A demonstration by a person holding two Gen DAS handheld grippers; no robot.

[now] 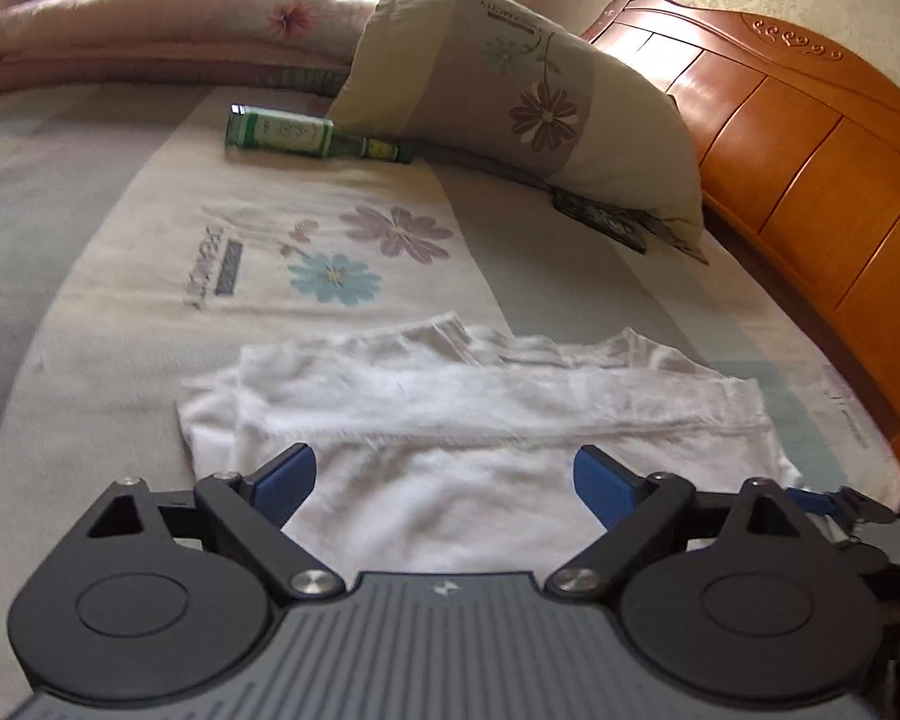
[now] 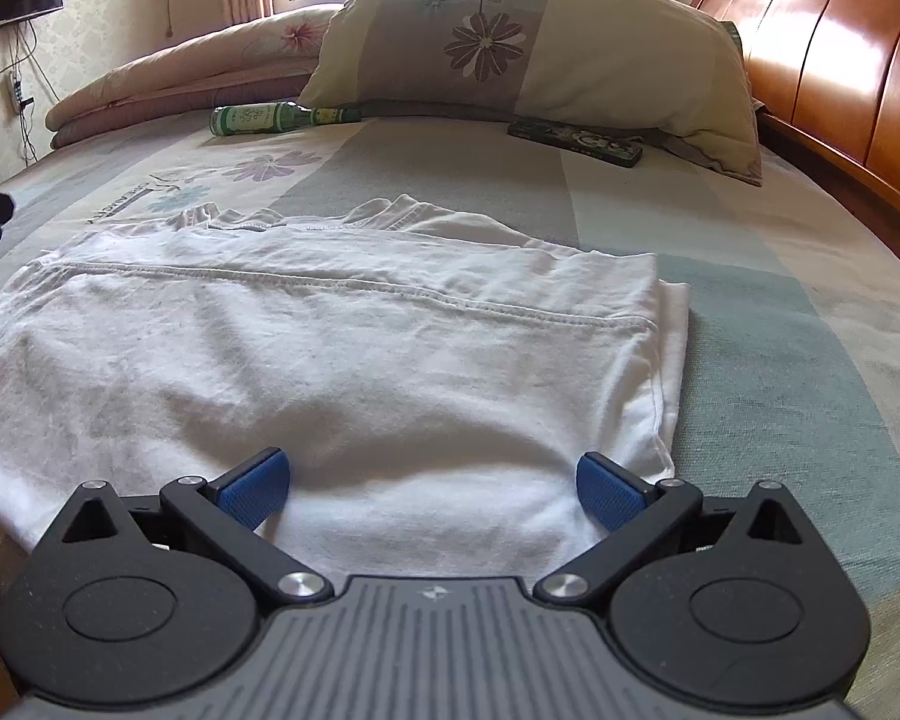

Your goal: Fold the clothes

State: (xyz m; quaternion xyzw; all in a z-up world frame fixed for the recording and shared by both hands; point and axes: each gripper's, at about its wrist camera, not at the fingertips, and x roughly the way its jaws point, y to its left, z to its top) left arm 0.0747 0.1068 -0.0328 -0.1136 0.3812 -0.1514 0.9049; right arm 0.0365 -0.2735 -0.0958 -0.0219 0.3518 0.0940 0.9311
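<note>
Spread tool [image 2: 432, 489] over white garment [image 2: 342, 348]

A green glass bottle [image 2: 282, 117] lies on its side on the patterned bedsheet [image 2: 750, 324], far ahead of the tongs and to their left. A flowered pillow [image 2: 534, 54] leans beyond it against the wooden headboard [image 2: 840, 60], a dark remote control [image 2: 576, 141] at its foot, and a folded pink quilt [image 1: 150, 24] lies farthest off.
</note>
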